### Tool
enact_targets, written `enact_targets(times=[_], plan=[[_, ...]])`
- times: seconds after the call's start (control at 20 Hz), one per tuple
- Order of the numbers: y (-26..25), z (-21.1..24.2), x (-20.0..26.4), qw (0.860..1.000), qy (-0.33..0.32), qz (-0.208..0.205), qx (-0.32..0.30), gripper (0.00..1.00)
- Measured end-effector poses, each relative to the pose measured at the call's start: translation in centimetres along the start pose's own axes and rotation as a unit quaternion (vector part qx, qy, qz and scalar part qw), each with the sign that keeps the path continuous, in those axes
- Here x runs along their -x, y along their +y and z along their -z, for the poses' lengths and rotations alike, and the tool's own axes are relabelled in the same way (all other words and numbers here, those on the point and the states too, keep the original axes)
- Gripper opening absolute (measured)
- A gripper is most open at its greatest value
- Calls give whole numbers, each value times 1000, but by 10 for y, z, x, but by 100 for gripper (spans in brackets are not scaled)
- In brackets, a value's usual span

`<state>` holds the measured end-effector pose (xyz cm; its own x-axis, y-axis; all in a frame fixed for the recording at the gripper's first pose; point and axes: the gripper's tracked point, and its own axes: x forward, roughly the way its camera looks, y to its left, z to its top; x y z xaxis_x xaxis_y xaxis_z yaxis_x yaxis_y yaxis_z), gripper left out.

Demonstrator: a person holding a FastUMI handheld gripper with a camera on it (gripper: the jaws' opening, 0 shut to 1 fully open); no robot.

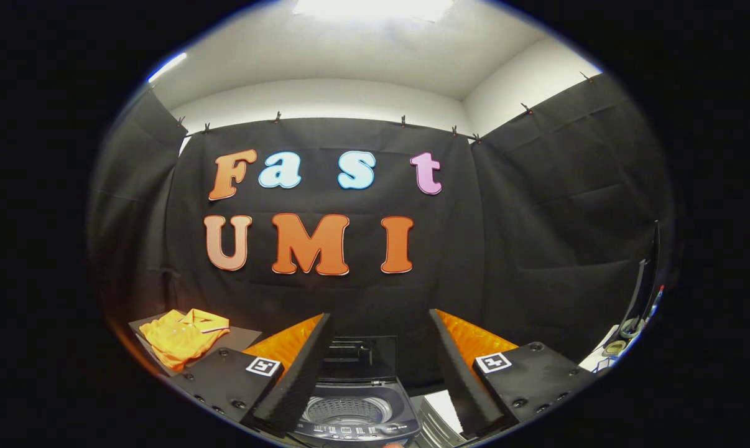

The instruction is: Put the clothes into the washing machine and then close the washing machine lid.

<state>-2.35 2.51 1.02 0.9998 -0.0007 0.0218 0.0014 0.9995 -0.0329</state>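
Now we hold our hand-held gripper (pixel 381 367) spread wide and empty above the washing machine (pixel 356 410), whose lid (pixel 365 356) stands open between the fingers. Off left, the orange clothes (pixel 181 336) lie folded on a table (pixel 241 338).

Orange shirt (pixel 182 336), dark grey washer (pixel 356 410)

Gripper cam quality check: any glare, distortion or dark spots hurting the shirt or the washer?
Gripper view: strong fisheye bend, the wall edges curve; the ceiling light is blown out; the orange shirt is sharp but sits near the dim, warm-tinted rim; the washing machine, lid up, is evenly lit between the fingers of the open gripper, drum readable.
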Motion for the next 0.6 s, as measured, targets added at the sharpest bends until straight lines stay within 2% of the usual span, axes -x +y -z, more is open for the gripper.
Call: enact_targets(times=[0.6], plan=[[25, 0, 17, 1000, 1, 9, -8, 98]])
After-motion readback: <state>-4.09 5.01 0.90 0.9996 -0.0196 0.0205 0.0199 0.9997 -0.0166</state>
